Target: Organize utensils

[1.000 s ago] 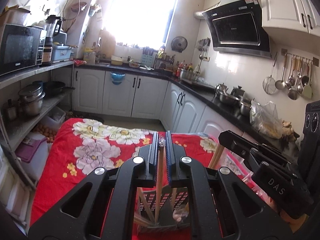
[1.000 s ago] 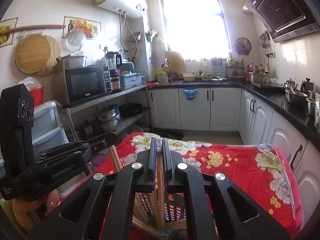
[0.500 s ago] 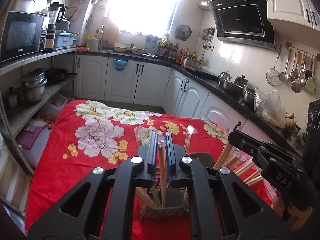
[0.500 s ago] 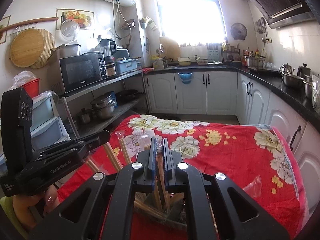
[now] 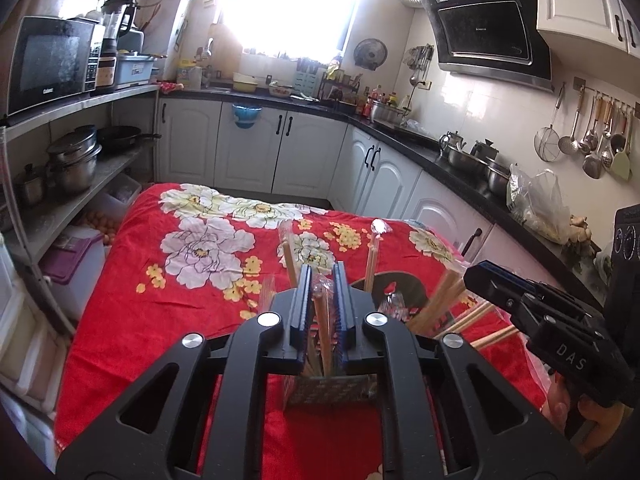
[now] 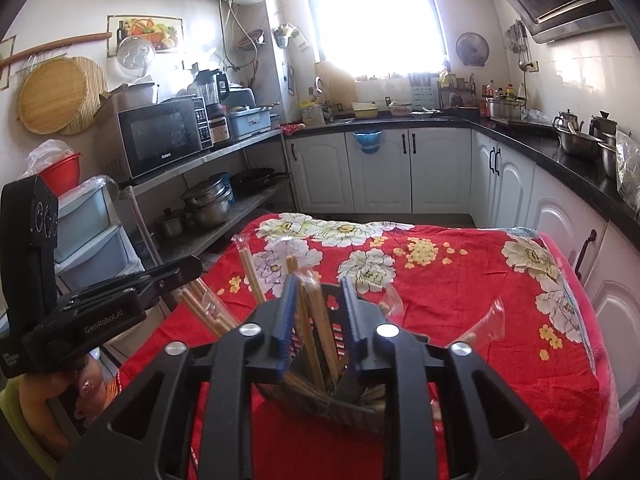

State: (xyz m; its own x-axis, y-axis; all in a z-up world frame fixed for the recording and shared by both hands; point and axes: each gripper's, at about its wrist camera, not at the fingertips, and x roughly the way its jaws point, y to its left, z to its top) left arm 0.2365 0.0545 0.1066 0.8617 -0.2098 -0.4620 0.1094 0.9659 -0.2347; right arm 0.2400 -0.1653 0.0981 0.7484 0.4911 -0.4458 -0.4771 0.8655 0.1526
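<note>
A dark slotted utensil holder (image 5: 332,392) stands on the red floral cloth (image 5: 160,308), with several wrapped wooden chopsticks (image 5: 444,300) sticking out of it. My left gripper (image 5: 322,280) is nearly shut around one wrapped pair of chopsticks (image 5: 322,328) standing in the holder. In the right wrist view the holder (image 6: 332,384) sits just below my right gripper (image 6: 319,292), whose jaws stand parted with a wrapped pair of chopsticks (image 6: 316,332) loose between them, leaning in the holder. Each gripper shows at the other view's edge.
The cloth-covered table stands in a kitchen. White cabinets (image 5: 248,152) and a black counter with pots (image 5: 472,156) run behind and right. A shelf with a microwave (image 6: 160,136) and pans is at the left. Loose clear wrappers (image 6: 492,316) lie right of the holder.
Both grippers have lowered chopsticks into the holder, and the views tilted down over the table. The right gripper's jaws have opened off its chopsticks; the left jaws have eased apart slightly.
</note>
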